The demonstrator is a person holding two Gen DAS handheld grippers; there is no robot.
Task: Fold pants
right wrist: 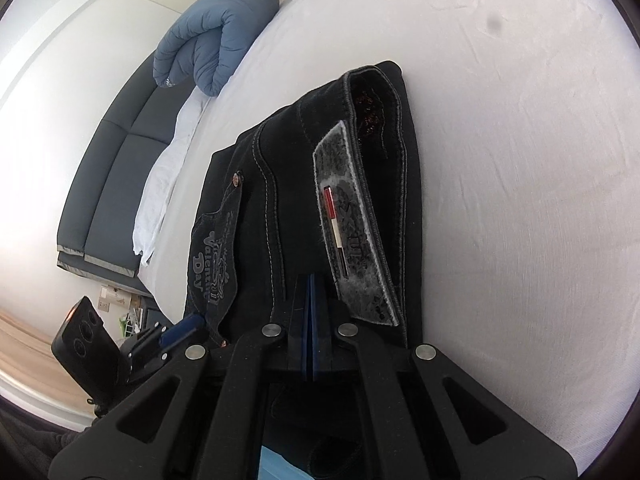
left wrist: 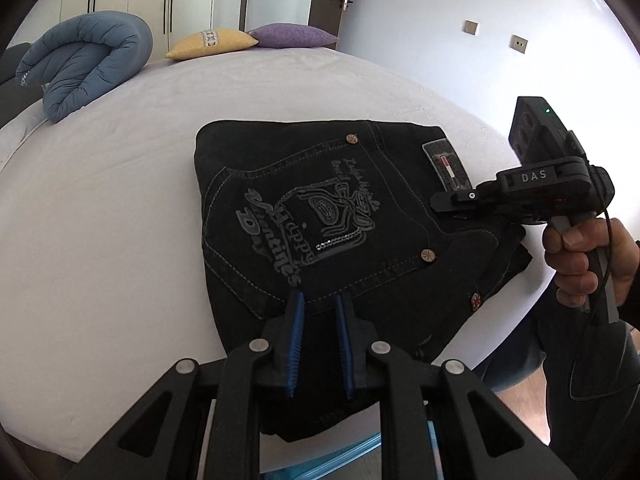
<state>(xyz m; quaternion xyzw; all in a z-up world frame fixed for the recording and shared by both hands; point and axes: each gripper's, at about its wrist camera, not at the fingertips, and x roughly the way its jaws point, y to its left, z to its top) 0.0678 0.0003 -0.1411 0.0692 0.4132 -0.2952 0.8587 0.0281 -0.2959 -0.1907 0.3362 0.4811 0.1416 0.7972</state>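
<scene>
A: Left claw?
B: Narrow gap, pads over the folded pants on the bed; a grip can't be told.
A: Right claw?
B: Fully closed, at the waistband.

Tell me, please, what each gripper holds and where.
Left gripper grips the pants at their near edge; right gripper, shut by the waistband, holds nothing visible.

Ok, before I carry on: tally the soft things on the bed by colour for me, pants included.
Black: 1, the folded pants
Blue: 1, the rolled duvet
Yellow: 1, a cushion
Purple: 1, a cushion
Total: 4
</scene>
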